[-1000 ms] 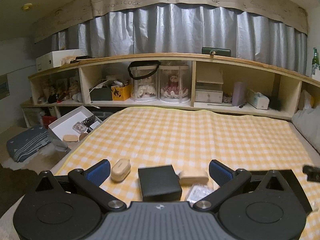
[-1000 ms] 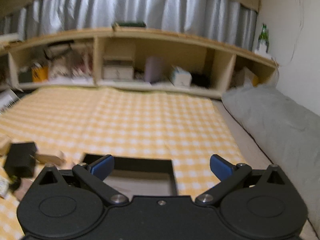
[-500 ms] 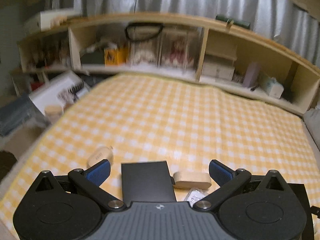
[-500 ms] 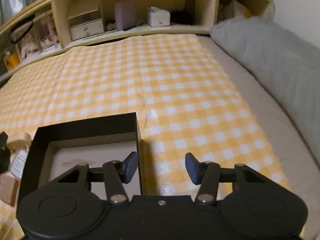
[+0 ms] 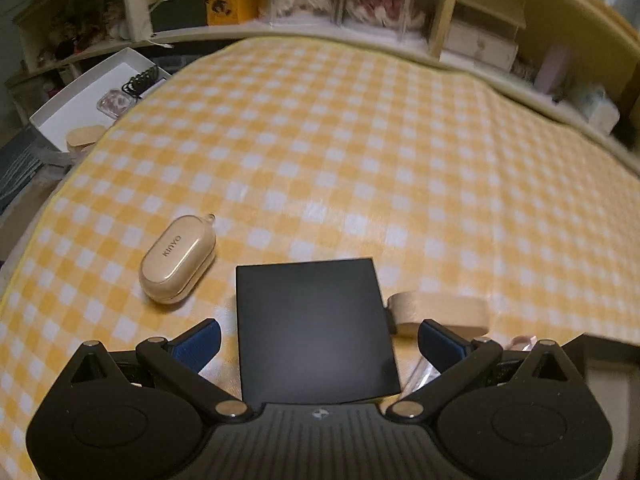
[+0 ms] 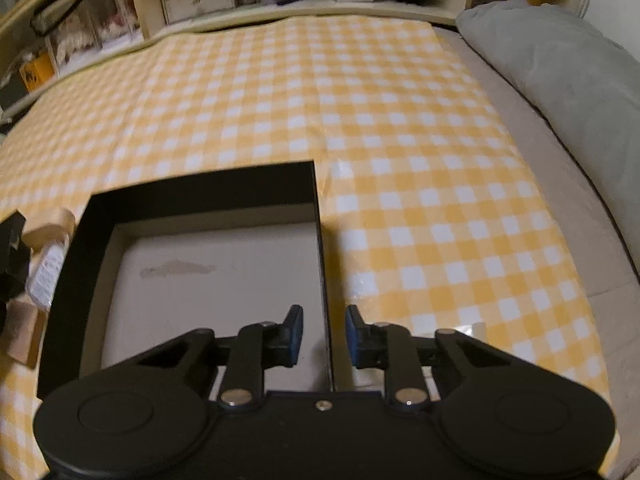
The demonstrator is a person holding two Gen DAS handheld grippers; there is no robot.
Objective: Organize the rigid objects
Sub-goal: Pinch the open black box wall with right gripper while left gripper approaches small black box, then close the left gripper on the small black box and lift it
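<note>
In the left wrist view a flat black box [image 5: 314, 330] lies on the yellow checked cloth between the fingers of my open left gripper [image 5: 318, 344], which do not touch it. A beige KINYO case [image 5: 178, 266] lies to its left and a beige oval case [image 5: 440, 314] to its right, with a clear packet [image 5: 424, 372] below that. In the right wrist view my right gripper [image 6: 322, 338] is nearly closed astride the right wall of an open black tray [image 6: 200, 192] with a pale bottom. The fingers straddle the wall with small gaps.
A white open box [image 5: 86, 98] with small items sits off the cloth's left edge. A wooden shelf [image 5: 460, 12] full of boxes and dolls runs along the back. A grey pillow [image 6: 568, 68] lies at the right. Small items [image 6: 36, 264] lie left of the tray.
Both grippers tilted down and came closer to the cloth. My right gripper narrowed from wide open to nearly closed around the tray's right wall. The left gripper stayed open over the black box.
</note>
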